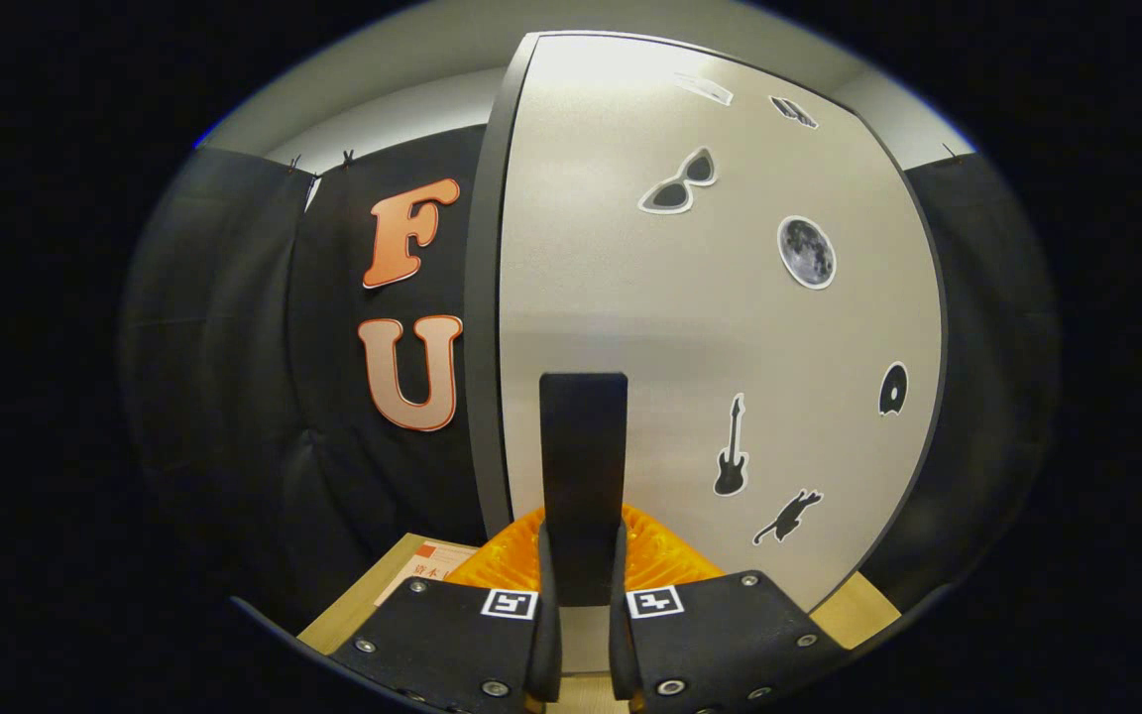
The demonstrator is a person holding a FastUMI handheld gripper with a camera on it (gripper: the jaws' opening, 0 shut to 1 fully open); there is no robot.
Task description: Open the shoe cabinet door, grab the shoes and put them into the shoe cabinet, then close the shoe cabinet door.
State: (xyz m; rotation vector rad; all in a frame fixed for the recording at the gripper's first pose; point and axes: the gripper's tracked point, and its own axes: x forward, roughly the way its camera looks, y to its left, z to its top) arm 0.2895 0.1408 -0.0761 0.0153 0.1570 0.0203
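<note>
The claw (pixel 583 635) is closed on the handle (pixel 583 466) of the door (pixel 730 327). One finger presses on each side of it. The handle is a dark bar that stands straight up, long way up and down, and it sticks out of the door toward the claw. Just under the handle, something orange and ribbed (pixel 665 555) peeks out past the fingers. I cannot tell what it is. The pale door has little stickers on it, and its dark edge (pixel 482 327) is on the left. I think the step is moving the door by its handle. Next, keep the squeeze tight and swing the door slowly around its hinge.
</note>
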